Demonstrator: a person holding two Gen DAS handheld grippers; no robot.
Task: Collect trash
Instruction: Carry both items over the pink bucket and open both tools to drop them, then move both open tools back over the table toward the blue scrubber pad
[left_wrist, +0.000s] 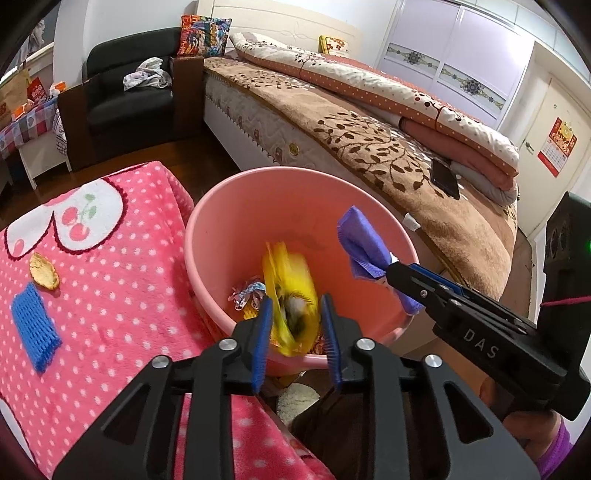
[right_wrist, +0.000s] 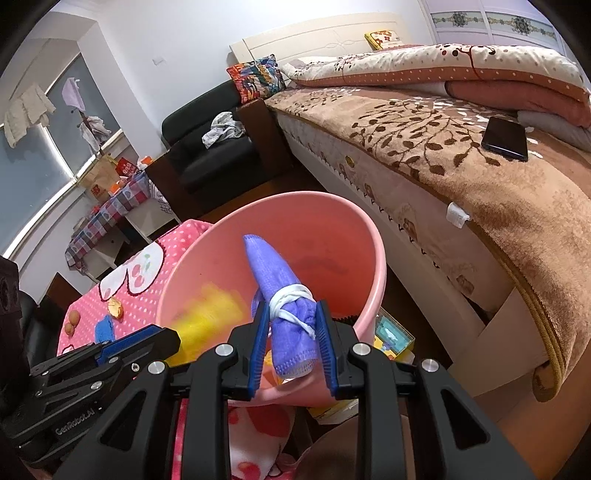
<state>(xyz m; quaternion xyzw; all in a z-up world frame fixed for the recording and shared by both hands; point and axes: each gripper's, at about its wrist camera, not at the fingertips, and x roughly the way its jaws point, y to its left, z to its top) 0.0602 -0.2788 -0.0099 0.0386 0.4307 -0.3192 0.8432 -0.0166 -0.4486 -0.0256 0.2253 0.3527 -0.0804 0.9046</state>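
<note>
A pink bucket (left_wrist: 221, 206) stands beside a pink dotted blanket (left_wrist: 122, 295); it also shows in the right wrist view (right_wrist: 373, 258). My left gripper (left_wrist: 295, 325) hangs over the bucket with its jaws apart. A blurred yellow wrapper (left_wrist: 291, 284) is between and below the fingers, in motion over the bucket; it shows as a yellow smear in the right wrist view (right_wrist: 210, 317). My right gripper (right_wrist: 291, 328) is shut on a rolled purple face mask (right_wrist: 284, 291) over the bucket's rim, also seen in the left wrist view (left_wrist: 358, 247). Crumpled wrappers (left_wrist: 247, 295) lie in the bucket.
On the blanket lie a blue foam net (left_wrist: 35, 328) and a piece of peel (left_wrist: 44, 273). A bed with a brown leaf cover (left_wrist: 369, 147) and a phone (left_wrist: 445, 179) is to the right. A black armchair (left_wrist: 129, 99) stands behind.
</note>
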